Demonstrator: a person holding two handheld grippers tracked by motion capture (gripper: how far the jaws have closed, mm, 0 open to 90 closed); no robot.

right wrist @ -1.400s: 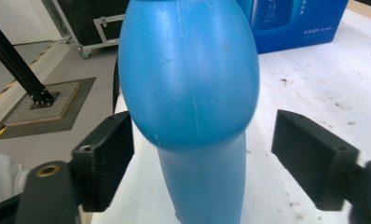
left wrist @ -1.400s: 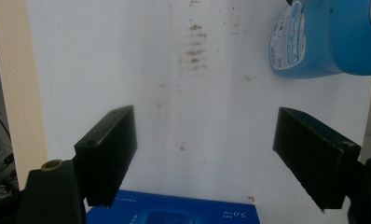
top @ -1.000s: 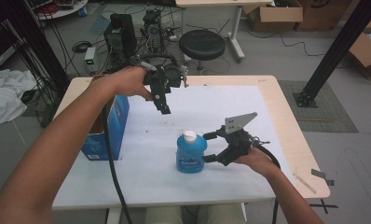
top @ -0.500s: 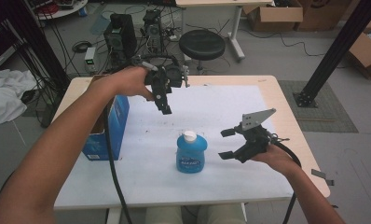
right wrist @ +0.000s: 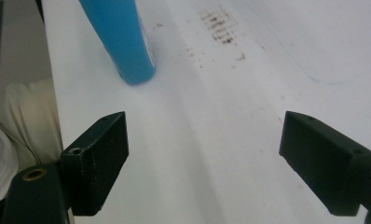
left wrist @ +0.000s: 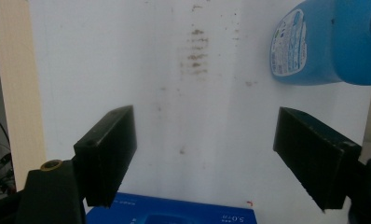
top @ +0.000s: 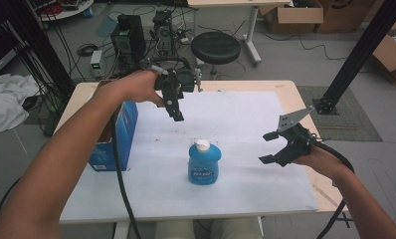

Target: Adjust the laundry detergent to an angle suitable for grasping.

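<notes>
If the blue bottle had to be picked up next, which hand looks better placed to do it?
Probably the right. The right gripper is open, low and level with the blue bottle, facing its side. The left gripper, also open, hangs higher, farther back over the table.

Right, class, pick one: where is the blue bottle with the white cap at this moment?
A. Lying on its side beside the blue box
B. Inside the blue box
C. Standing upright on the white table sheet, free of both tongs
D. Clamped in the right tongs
C: the blue bottle stands upright on the white sheet, with the right tongs open and apart from it.
</notes>
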